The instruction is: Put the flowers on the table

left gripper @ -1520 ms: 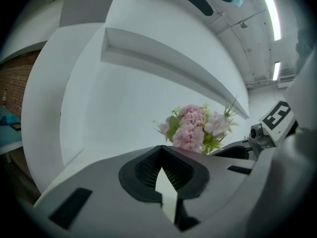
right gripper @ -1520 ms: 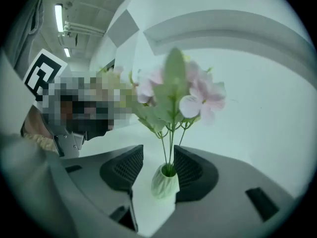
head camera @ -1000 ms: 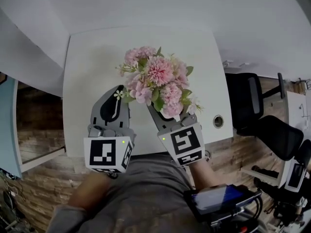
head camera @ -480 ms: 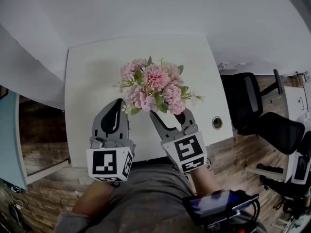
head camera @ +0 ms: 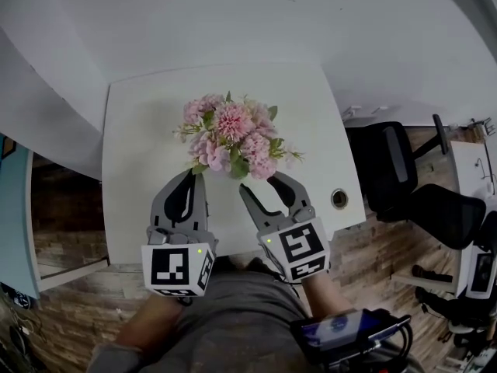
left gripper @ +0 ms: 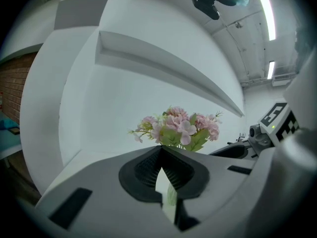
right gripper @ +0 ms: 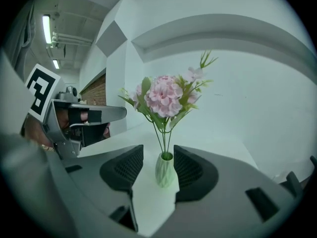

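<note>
A bunch of pink flowers (head camera: 229,130) with green leaves stands upright on the white table (head camera: 132,169). In the right gripper view its stems rise from a small pale green ribbed vase (right gripper: 166,171) under the blooms (right gripper: 166,95). My right gripper (head camera: 269,186) is open just in front of the vase, with the jaws apart from it and nothing between them. My left gripper (head camera: 187,179) is shut and empty, beside the bouquet's left. In the left gripper view the flowers (left gripper: 178,128) show over the closed jaws. The head view hides the vase under the blooms.
A round cable hole (head camera: 339,199) sits near the table's right front corner. Black office chairs (head camera: 396,169) stand to the right of the table. A white wall with a ledge (right gripper: 223,33) runs behind it. The table's front edge lies under both grippers.
Both grippers have drawn back toward the person, away from the bouquet. The right jaws, earlier tucked under the blooms, now stand clear of them. The flowers stay upright on the table.
</note>
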